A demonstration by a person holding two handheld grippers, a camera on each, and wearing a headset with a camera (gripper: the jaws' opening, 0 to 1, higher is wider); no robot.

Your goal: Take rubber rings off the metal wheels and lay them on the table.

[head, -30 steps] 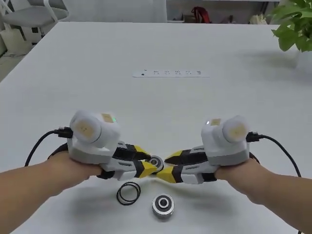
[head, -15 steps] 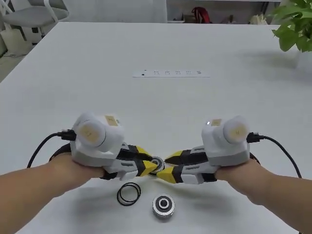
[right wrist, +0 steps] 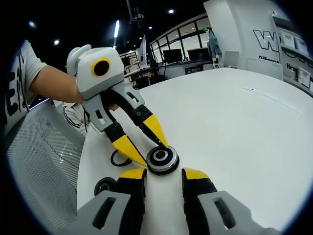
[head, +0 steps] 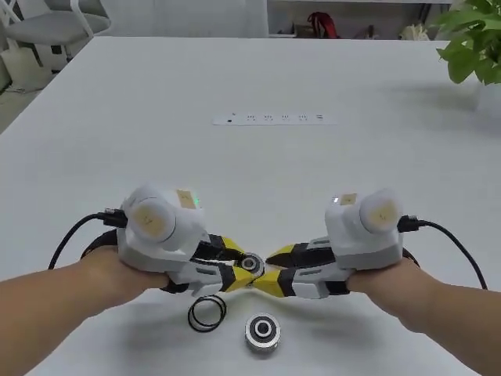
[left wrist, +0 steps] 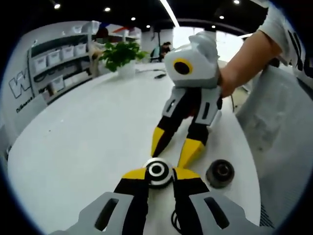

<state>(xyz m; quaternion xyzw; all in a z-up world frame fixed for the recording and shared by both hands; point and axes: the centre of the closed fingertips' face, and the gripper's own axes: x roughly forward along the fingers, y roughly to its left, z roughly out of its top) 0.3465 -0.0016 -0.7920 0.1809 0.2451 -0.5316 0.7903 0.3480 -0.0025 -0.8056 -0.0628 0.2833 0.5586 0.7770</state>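
Note:
A small metal wheel (head: 250,262) with a dark rim hangs just above the table between the two grippers. My left gripper (head: 243,266) is shut on it, its yellow tips pinching the wheel (left wrist: 158,171) from both sides. My right gripper (head: 275,266) faces it from the right, open, its tips reaching the wheel's (right wrist: 163,159) near edge. Two black rubber rings (head: 207,311) lie overlapped on the white table (head: 258,164) below the left gripper. Beside them a second wheel (head: 262,330) lies flat.
A white power strip (head: 274,118) lies across the table's middle. A green plant (head: 472,39) stands at the far right corner. An office chair (head: 55,23) sits beyond the far left edge. Cables trail from both grippers toward the person's arms.
My left gripper has shifted a little to the right and rolled slightly, still on the wheel. The right gripper, the rings and the second wheel have hardly moved.

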